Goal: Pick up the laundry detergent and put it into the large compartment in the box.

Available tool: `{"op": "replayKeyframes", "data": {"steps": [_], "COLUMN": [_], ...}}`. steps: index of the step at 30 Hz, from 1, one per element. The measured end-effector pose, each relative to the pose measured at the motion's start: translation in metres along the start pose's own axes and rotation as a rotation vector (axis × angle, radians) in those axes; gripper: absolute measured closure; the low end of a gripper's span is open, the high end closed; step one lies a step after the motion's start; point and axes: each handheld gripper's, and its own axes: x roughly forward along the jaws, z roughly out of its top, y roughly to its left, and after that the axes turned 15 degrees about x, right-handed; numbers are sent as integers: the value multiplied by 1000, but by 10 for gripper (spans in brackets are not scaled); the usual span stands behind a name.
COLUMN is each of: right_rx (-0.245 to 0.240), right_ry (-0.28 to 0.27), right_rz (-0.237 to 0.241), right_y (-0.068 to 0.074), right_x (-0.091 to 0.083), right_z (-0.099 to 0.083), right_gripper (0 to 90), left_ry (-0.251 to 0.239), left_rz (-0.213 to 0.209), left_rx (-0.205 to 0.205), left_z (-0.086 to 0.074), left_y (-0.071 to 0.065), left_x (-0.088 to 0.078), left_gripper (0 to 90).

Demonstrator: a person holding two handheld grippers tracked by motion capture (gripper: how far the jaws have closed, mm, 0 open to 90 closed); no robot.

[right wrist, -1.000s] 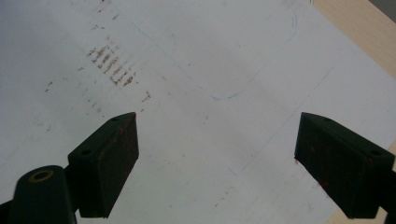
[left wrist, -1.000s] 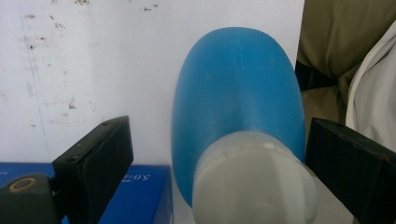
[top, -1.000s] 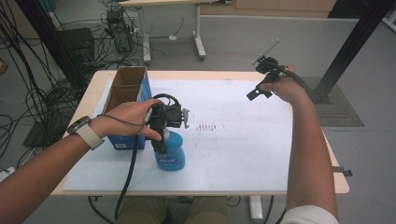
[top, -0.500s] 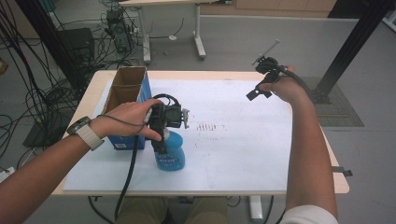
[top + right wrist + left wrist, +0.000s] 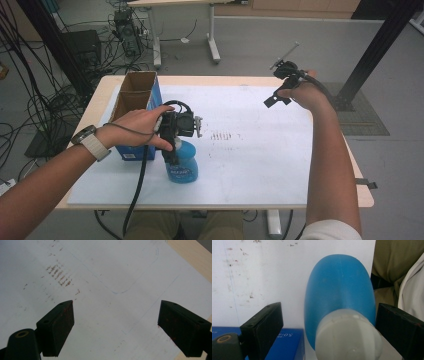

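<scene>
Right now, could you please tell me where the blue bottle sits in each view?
High view: the blue bottle stands lower left of centre, under the left tongs.
Left gripper view: centre, white cap nearest, between open jaws.
Right gripper view: not in it.
Shared landmark: the brown smudges on the white sheet.

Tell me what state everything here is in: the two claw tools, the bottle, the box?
Left gripper: open, jaws either side of the bottle's white cap, a gap showing at the left jaw.
Right gripper: open, empty, held above the white sheet.
Blue bottle: upright on the sheet, capped.
Cardboard box: upright, top open; contents not visible.
</scene>
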Motion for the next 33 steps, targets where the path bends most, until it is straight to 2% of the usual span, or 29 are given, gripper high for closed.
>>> {"op": "replayKeyframes", "data": {"steps": [33], "right_rx": [1], "right_ry": [-6], "right_rz": [-8], "right_y": [0], "right_x": [-1], "right_z": [-2], "right_gripper": [137], "left_ry": [-10], "left_rz": [1], "left_rx": [-5], "left_z": [-1], "left_y": [0], "left_x": [0], "left_gripper": [92]}}
